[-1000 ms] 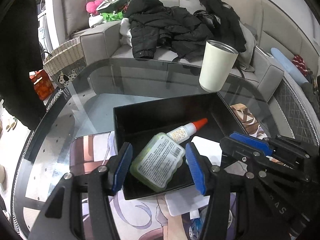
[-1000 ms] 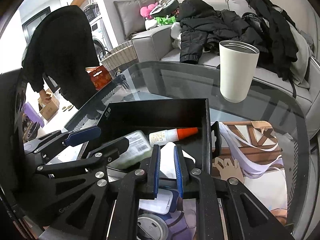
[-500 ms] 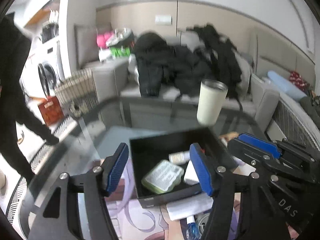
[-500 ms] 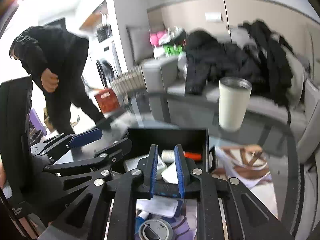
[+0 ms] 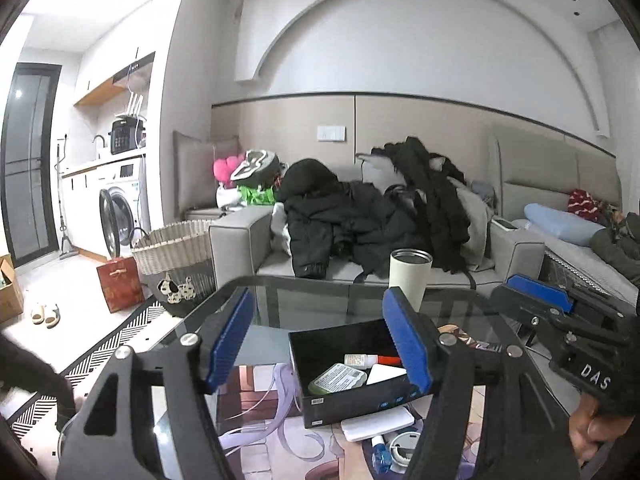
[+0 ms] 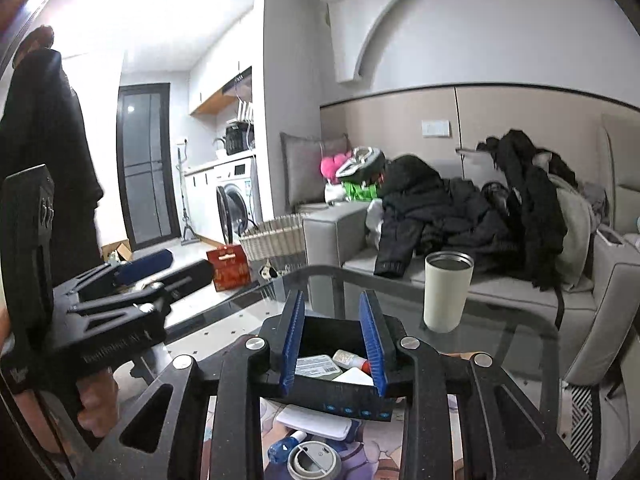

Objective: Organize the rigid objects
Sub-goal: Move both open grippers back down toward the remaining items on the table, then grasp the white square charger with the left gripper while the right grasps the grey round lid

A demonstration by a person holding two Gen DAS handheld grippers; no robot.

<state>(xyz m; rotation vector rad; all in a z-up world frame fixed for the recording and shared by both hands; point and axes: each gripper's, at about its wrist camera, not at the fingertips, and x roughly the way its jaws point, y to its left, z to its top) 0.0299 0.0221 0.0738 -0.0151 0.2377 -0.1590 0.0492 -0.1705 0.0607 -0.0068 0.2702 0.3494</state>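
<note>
Holding both hand-held grippers empty, left spread wide, right parted, I judged the white case, lower centre against the black box on the desk, light, stiff, slippery; grip its long edges.

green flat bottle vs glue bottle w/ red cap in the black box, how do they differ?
Colour: the green flat bottle is pale green; the glue bottle is whitish-clear with a red cap.
Shape: the green one is wide and flat; the glue bottle is slim and tapers to a nozzle.
Place: the green one lies nearer the front wall of the black box; the glue bottle lies behind it.
Both lie on their sides in the box, labelled, ungripped.
</note>
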